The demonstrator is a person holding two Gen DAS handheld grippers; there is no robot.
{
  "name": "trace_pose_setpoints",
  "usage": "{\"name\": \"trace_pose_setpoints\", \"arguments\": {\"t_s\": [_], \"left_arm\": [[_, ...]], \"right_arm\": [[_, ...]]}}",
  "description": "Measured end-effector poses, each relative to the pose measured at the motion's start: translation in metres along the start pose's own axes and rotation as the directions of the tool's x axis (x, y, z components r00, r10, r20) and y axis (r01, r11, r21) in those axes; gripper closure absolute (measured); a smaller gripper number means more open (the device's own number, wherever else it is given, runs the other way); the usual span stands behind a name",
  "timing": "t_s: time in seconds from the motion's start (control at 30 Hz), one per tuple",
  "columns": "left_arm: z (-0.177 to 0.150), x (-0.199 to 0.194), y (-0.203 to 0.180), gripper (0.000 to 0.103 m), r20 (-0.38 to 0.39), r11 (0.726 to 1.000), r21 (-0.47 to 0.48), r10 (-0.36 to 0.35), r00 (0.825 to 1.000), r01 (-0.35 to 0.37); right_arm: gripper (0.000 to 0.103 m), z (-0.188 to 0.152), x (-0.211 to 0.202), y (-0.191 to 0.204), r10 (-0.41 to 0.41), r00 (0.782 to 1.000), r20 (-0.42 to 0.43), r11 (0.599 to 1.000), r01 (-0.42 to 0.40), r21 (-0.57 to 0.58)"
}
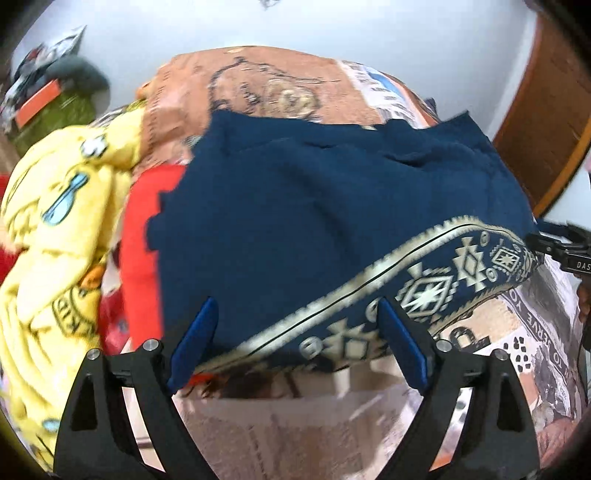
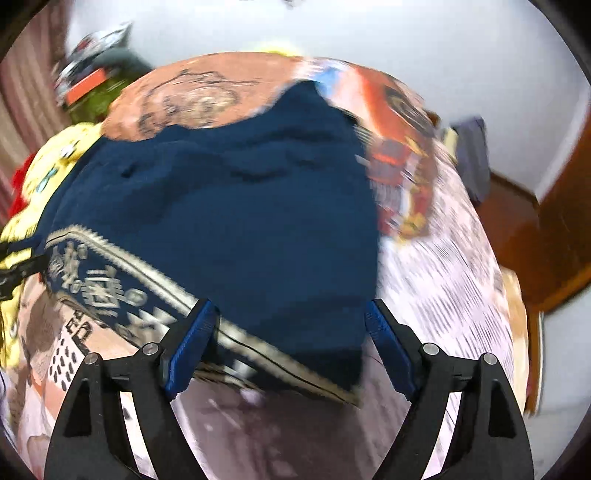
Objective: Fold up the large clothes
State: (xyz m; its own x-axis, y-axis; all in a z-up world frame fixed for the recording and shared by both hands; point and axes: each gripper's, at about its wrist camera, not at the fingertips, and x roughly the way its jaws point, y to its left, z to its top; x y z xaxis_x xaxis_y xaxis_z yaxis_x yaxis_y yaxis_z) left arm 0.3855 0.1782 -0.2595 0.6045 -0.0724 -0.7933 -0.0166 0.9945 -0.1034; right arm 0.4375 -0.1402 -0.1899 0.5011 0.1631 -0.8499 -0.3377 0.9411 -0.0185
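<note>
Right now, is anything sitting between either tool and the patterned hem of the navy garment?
Nothing visible does. The left tool and right tool both stand open right over the navy garment, at its patterned hem. The yellow clothes and red clothes lie off to the side, clear of both.

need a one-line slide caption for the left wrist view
Open left gripper over the patterned hem of a navy garment spread on a printed bedcover, yellow clothes piled alongside.

Printed bedspread, white wall, wooden door
</note>
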Motion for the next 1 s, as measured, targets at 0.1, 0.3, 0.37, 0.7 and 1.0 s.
{"name": "trace_pose_setpoints", "arguments": {"t_s": [0.1, 0.3, 0.37, 0.7, 1.0], "left_arm": [[-0.011, 0.003, 0.021, 0.014, -0.028, 0.985, -0.009, 0.174, 0.984, -0.174], [-0.040, -0.006, 0.087, 0.014, -0.103, 0.946, -0.208, 0.231, 0.968, -0.248], [-0.049, -0.021, 0.101, 0.014, -0.083, 0.922, -0.296, 0.237, 0.968, -0.251], [-0.065, -0.051, 0.108, 0.014, 0.126, 0.803, -0.573, -0.109, 0.986, 0.162], [-0.056, 0.001, 0.083, 0.031, 0.115, 0.709, -0.626, -0.330, 0.937, 0.326]], "right_arm": [[0.022, -0.011, 0.001, -0.027, -0.012, 0.999, -0.033, 0.995, 0.015, 0.097], [0.022, -0.034, -0.008, -0.052, -0.020, 0.998, -0.057, 0.982, 0.030, 0.185], [0.022, -0.035, -0.015, -0.054, -0.019, 0.999, -0.048, 0.980, 0.028, 0.195], [0.022, -0.023, -0.038, -0.037, 0.008, 0.999, 0.042, 0.982, -0.016, 0.186], [0.022, -0.016, -0.033, -0.007, 0.032, 0.998, 0.048, 0.993, -0.037, 0.111]]}}
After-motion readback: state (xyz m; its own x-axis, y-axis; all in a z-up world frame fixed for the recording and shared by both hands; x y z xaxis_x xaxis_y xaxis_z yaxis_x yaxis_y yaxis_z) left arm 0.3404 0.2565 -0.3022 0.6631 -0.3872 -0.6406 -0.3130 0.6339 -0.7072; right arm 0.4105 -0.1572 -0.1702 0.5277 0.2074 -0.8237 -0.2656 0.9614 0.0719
